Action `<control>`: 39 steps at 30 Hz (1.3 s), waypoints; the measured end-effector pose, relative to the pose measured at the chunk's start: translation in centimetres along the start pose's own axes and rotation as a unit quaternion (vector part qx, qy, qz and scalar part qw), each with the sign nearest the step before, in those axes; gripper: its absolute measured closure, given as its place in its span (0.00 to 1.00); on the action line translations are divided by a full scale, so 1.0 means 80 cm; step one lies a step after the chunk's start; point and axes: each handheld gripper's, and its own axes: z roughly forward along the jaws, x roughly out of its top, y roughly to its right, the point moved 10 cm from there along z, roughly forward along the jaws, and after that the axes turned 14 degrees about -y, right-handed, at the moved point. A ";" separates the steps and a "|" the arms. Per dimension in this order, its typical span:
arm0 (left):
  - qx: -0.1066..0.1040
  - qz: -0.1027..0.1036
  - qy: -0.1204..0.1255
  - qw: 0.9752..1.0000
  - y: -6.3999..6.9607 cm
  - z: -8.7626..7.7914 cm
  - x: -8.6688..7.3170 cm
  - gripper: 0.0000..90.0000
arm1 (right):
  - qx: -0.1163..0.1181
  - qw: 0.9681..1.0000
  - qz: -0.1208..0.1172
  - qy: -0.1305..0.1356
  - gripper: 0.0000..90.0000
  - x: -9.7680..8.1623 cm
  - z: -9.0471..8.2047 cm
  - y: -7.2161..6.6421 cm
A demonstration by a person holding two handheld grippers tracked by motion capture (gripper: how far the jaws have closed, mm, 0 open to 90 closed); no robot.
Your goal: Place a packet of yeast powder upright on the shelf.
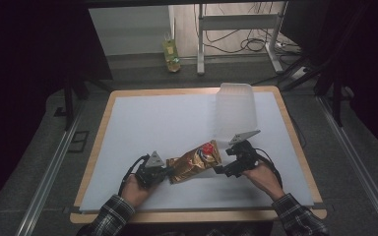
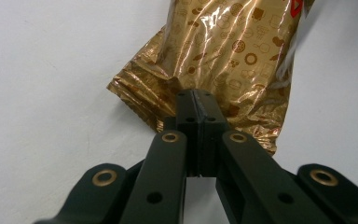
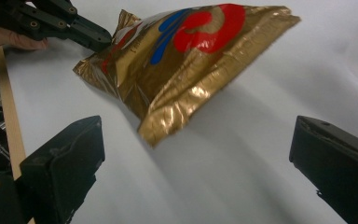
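A shiny gold snack bag [image 1: 195,161] with a red and blue logo lies slantwise on the white mat near the table's front. My left gripper [image 1: 169,170] is shut on the crimped lower-left end of the bag [image 2: 223,46], its jaws [image 2: 196,100] pressed together over the foil. In the right gripper view the bag [image 3: 186,56] is tilted with its far end raised and a shadow under it, and the left gripper [image 3: 98,39] pinches its far corner. My right gripper [image 1: 221,170] stands open just right of the bag, its jaws [image 3: 198,140] wide apart with nothing between them.
A translucent white plastic sheet or pouch [image 1: 235,110] lies at the back right of the white mat [image 1: 152,123]. The wooden table edge [image 1: 197,216] runs along the front. A yellow-green bottle [image 1: 171,54] stands on the floor beyond the table.
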 end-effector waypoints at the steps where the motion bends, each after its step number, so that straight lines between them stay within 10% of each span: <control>1: -0.001 -0.001 0.000 1.000 0.000 0.000 0.000 1.00 | 0.005 1.000 -0.001 -0.007 0.04 0.005 0.005 -0.002; 8: -0.002 -0.002 0.001 1.000 0.000 0.000 0.000 1.00 | 0.017 0.999 0.001 -0.034 0.04 0.021 0.024 -0.009; 14: -0.006 -0.004 0.000 1.000 -0.001 0.000 0.000 1.00 | 0.089 0.994 0.055 -0.043 0.05 0.041 0.037 -0.021; 26: -0.007 -0.005 0.001 1.000 -0.001 0.000 0.000 1.00 | 0.095 0.992 0.050 -0.061 0.56 0.069 0.039 -0.032; 39: 0.003 -0.004 0.008 1.000 -0.003 -0.008 -0.002 0.87 | 0.119 0.990 0.037 -0.061 0.75 0.078 0.029 -0.039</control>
